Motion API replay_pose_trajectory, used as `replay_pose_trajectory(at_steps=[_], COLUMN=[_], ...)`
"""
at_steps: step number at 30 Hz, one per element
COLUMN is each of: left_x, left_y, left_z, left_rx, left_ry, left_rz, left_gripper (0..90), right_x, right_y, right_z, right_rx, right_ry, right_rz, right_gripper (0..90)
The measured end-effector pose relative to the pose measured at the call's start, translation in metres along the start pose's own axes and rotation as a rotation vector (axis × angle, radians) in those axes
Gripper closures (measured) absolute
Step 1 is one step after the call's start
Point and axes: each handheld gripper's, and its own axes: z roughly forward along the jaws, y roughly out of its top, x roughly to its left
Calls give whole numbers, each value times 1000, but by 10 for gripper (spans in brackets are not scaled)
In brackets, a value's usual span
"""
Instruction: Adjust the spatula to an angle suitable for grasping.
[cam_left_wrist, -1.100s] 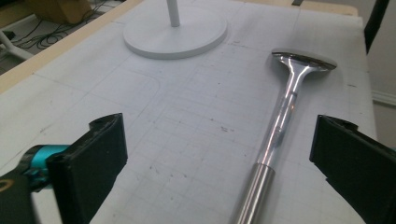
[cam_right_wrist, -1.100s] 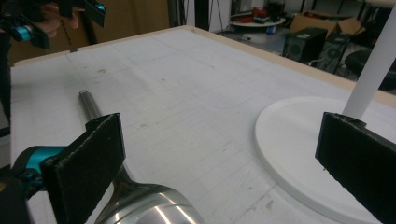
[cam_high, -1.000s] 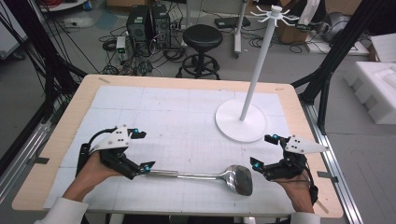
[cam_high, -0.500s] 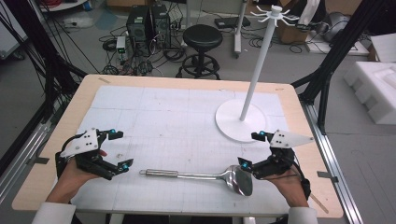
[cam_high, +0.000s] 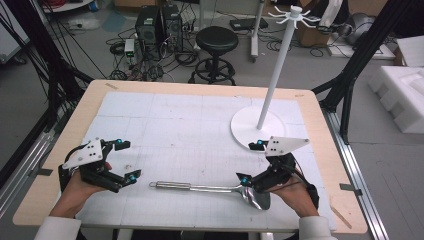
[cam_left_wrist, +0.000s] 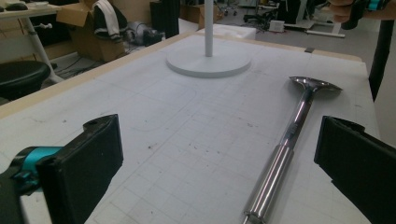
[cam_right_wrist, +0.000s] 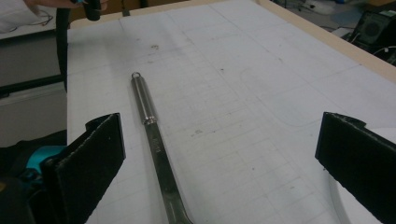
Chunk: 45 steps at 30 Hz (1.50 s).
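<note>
Over the ladle's (cam_high: 210, 188) ends, both tools, left (cam_high: 127, 160) and right (cam_high: 251, 163), hover with jaws spread.

Bare surface (cam_high: 190, 125) lies open between both grippers — only the white stand (cam_high: 257, 127) and the ladle (cam_high: 210, 188) obstruct.

Ladle (cam_high: 210, 188) on table (cam_high: 165, 87) (near front edge), stand (cam_high: 257, 127) behind it, right side

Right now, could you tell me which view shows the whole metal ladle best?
The high view: the ladle lies full length on the table there, handle to bowl. The left gripper view shows handle and bowl foreshortened; the right gripper view shows its ringed handle, with the bowl cut off.
</note>
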Motion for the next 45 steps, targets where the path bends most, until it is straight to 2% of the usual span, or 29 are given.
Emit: replay_pose_trajectory(at_steps=[7,17,19,28,34,40,43,44,45], left_x=[3,3,3,4,3,4,3,3,3], left_y=[-1,0,0,-1,-1,-1,-1,-1,-1], left_z=[-1,-2,-2,-2,-1,-2,-2,-1,-1], left_rx=[5,-9,-4,2,7,5,7,8,10], left_ry=[8,-2,9,10,12,15,13,14,11], left_rz=[-8,-20,-17,-16,-15,-15,-13,-11,-8], left_gripper=[17,17,17,17,17,17,17,17,17], right_x=[0,6,8,14,20,25,27,29,30], right_y=[11,13,13,12,9,5,3,2,2], right_z=[10,50,58,86,101,114,117,121,123], right_rx=[46,194,218,288,357,430,446,472,475], right_ry=[43,94,106,129,175,173,178,180,181], right_rz=[-30,-82,-97,-142,-161,-187,-183,-193,-204], right_gripper=[5,4,5,5,5,5,16,83,84])
